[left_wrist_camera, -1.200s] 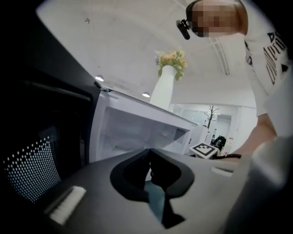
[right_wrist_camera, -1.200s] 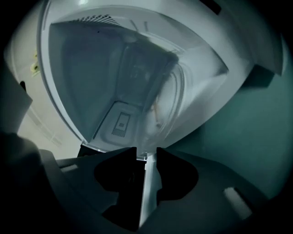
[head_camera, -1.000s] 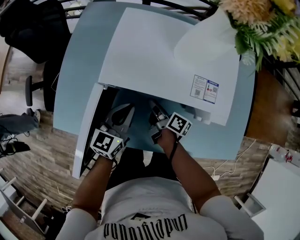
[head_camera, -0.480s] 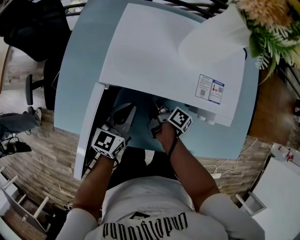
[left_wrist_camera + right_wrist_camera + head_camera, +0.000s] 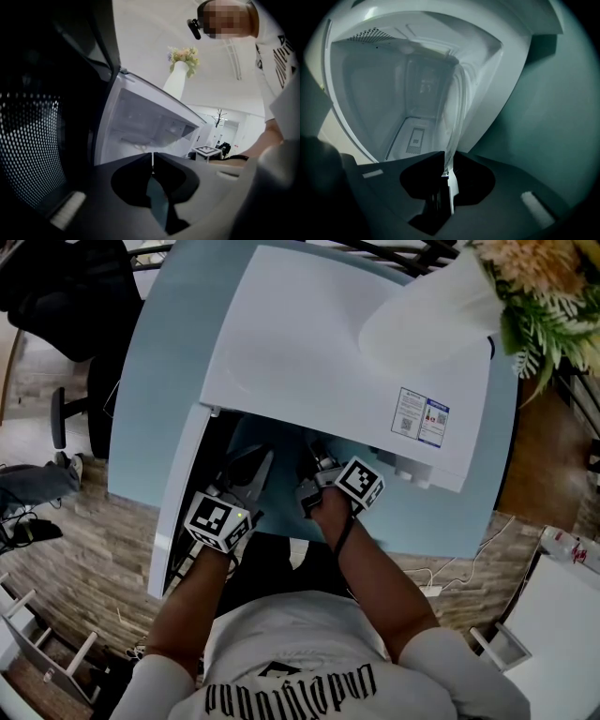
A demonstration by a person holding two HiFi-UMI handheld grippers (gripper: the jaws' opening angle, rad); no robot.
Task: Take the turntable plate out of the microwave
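Note:
A white microwave [image 5: 328, 362] stands on a light-blue table [image 5: 159, 381], its door [image 5: 178, 512] swung open to the left. Both grippers are at the cavity mouth. In the right gripper view the clear glass turntable plate [image 5: 454, 122] shows edge-on, reaching from the cavity down between the jaws. My right gripper [image 5: 448, 171] [image 5: 314, 467] is closing, its jaws pressed on the plate's rim. My left gripper [image 5: 152, 159] [image 5: 248, 467] is shut with nothing in it, beside the door's mesh window [image 5: 28, 140].
A white vase [image 5: 427, 310] with flowers [image 5: 534, 287] stands on top of the microwave at the right. The open door bounds the left side. A black office chair [image 5: 66, 296] is on the floor at the far left. The person's arms fill the near side.
The head view shifted slightly. Both grippers stay at the microwave's mouth with no visible move.

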